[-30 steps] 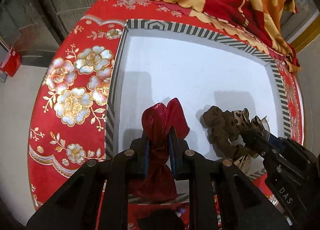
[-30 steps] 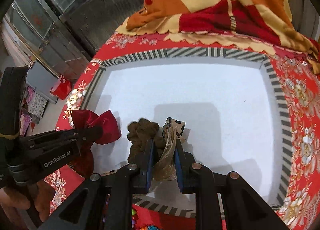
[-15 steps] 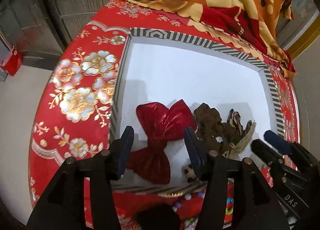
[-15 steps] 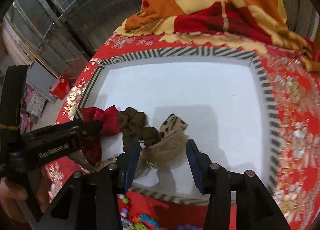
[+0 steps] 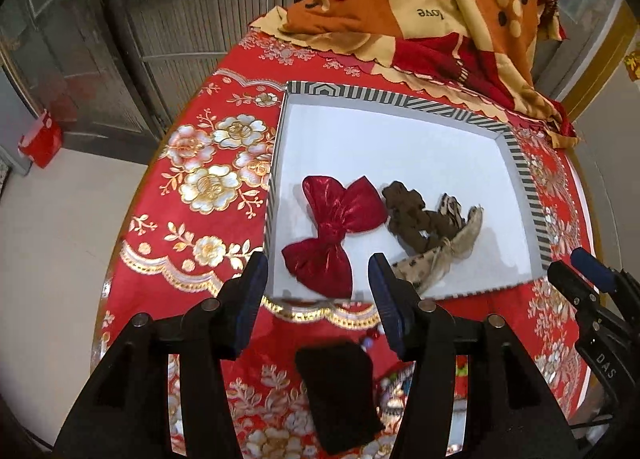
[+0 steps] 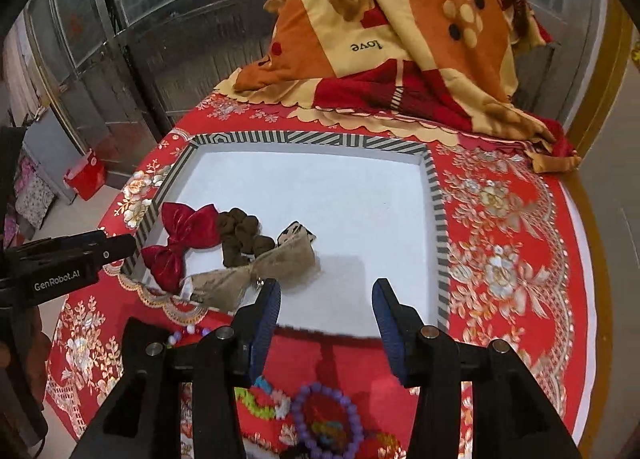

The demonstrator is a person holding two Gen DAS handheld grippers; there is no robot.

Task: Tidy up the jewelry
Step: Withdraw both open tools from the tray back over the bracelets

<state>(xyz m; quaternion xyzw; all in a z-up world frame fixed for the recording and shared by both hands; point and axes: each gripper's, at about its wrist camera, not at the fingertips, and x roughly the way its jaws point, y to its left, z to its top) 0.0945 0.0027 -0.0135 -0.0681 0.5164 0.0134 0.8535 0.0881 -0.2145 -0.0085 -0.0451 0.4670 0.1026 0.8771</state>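
Tablecloth of red fabric with gold and white flowers [image 5: 208, 187] carries a shallow white tray with a grey-striped rim [image 5: 400, 101], and three pieces now lie loose along the tray's near edge. One second ago each was clamped; now the shiny red fabric bow [image 5: 334, 227] rests by the near left corner, the dark brown scrunchie [image 5: 408, 215] touching it, the tan velvet bow with leopard lining [image 6: 256, 273] against that. Left gripper [image 5: 316, 287] and right gripper [image 6: 326, 311] have drawn back over the near rim, jaws apart and empty. Purple bead bracelet [image 6: 326, 417] on the cloth likely comes next.
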